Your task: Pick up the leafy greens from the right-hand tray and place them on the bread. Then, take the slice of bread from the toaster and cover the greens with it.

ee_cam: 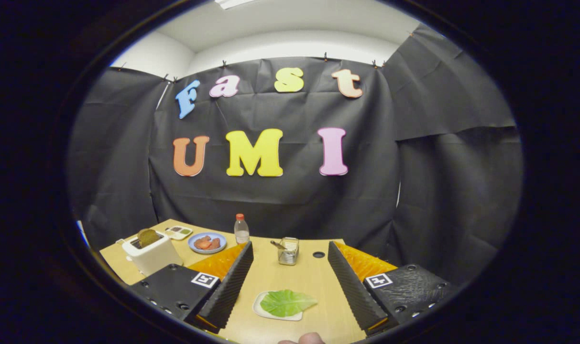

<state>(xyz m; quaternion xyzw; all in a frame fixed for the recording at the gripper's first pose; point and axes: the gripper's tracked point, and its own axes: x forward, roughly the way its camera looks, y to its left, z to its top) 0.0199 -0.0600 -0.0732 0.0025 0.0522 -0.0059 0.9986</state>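
Claw [290, 282] was held wide open, empty, above the flat green lettuce leaf [287, 302] on its small white tray [260, 309] at six o'clock; thin leaf could be pinched poorly and slip.

Beyond the fingers stands a black cloth wall [290, 200], hung in wrinkled panels and clipped along its upper edge. Above the cloth there is a white wall [294, 48] and a white ceiling with a bright lamp [232, 3]. A light wooden table [313, 272] lies below the cloth.
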